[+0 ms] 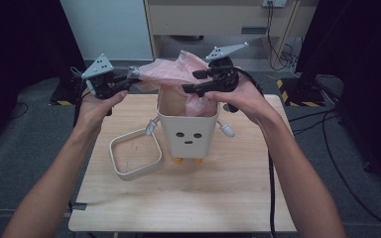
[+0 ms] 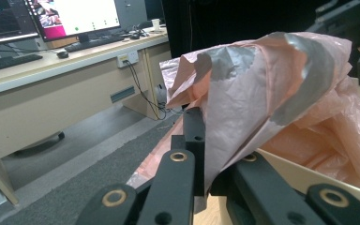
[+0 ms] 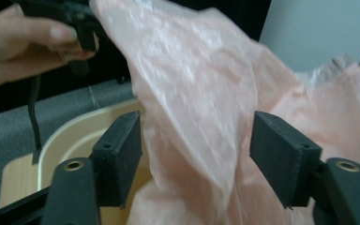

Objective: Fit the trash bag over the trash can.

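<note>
Lining the bin [image 1: 186,130] mid-table: left gripper [image 1: 129,82] pinches the pink bag [image 1: 171,71] edge over its mouth, right gripper [image 3: 194,157] wide around loose film; next, regrip and spread over rim.

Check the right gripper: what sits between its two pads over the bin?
A fold of the pink bag hangs between the right gripper pads, which stand apart off it, above the cream bin; the right gripper view shows it.

Pink bag [image 1: 174,72]: its lower part is hidden inside the bin [image 1: 187,130]. My forearms are cut off by the high view's bottom edge. Bag blurred between my right claw [image 3: 194,157] jaws.
</note>
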Available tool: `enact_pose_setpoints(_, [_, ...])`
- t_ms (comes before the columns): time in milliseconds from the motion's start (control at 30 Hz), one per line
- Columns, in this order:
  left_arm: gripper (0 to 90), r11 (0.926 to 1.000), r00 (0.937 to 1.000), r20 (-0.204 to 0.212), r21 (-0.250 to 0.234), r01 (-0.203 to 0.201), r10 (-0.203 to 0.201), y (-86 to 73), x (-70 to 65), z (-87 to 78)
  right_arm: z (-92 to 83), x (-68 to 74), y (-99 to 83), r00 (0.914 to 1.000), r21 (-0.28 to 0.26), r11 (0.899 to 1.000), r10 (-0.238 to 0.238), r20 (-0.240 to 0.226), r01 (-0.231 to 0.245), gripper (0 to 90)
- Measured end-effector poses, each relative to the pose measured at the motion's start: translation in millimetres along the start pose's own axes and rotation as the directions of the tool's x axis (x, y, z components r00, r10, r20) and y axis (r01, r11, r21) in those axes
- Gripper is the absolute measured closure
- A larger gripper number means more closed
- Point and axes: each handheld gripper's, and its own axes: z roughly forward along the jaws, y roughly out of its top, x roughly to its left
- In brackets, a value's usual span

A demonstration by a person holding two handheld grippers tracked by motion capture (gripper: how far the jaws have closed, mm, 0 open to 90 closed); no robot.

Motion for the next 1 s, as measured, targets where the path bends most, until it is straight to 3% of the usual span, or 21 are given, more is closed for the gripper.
enact_pose_setpoints(67, [89.5,1.0,1.0,0.002,-0.004,-0.001,0.001,1.5,-0.7,0.4,1.3,0.0,4.8,1.0,-0.021,1.0,0.003,0.0,-0.003,31.7])
enact_pose_setpoints(133, [89.6,1.0,1.0,0.003,-0.005,-0.005,0.005,2.8,-1.3,0.1,3.4,0.2,8.9,1.0,-0.038,0.999,0.003,-0.004,-0.003,35.9])
enact_pose_setpoints(200, [89.5,0.9999,1.0,0.006,-0.009,-0.005,0.005,4.3,-2.1,-1.0,6.1,0.1,10.1,0.9999,-0.04,0.999,-0.005,-0.01,0.005,46.9])
enact_pose_setpoints(233, [89.5,0.9999,1.0,0.007,-0.011,-0.006,0.006,4.6,-2.5,-1.5,7.6,-0.2,9.4,0.9997,-0.029,0.999,-0.02,-0.011,0.019,61.4])
enact_pose_setpoints(333, [89.3,0.9999,0.9997,0.021,-0.013,-0.01,0.01,5.4,-5.7,-3.2,8.9,-0.9,6.5,0.9992,-0.009,0.999,-0.039,-0.007,0.039,83.0])
enact_pose_setpoints(400, [89.0,0.9998,0.9994,0.031,-0.006,-0.018,0.018,5.2,-9.0,-2.5,7.7,-2.3,4.4,0.9991,-0.001,0.999,-0.042,0.0,0.042,89.9])
enact_pose_setpoints(600, [86.1,0.999,0.9967,0.074,0.026,-0.037,0.035,0.7,-17.2,4.0,1.1,-10.1,-9.0,0.9992,0.017,0.999,-0.03,0.026,0.03,90.0])
enact_pose_setpoints(767, [80.1,0.9986,0.9947,0.096,0.033,-0.041,0.038,-7.2,-22.4,8.5,-0.4,-14.1,-20.6,0.9988,0.067,0.997,-0.026,0.042,0.023,90.0])
enact_pose_setpoints(1000, [56.7,0.9981,0.991,0.119,0.004,-0.062,0.061,-9.4,-29.0,5.8,-0.2,-16.3,-20.6,0.9958,0.085,0.996,-0.035,0.085,0.028,90.0])
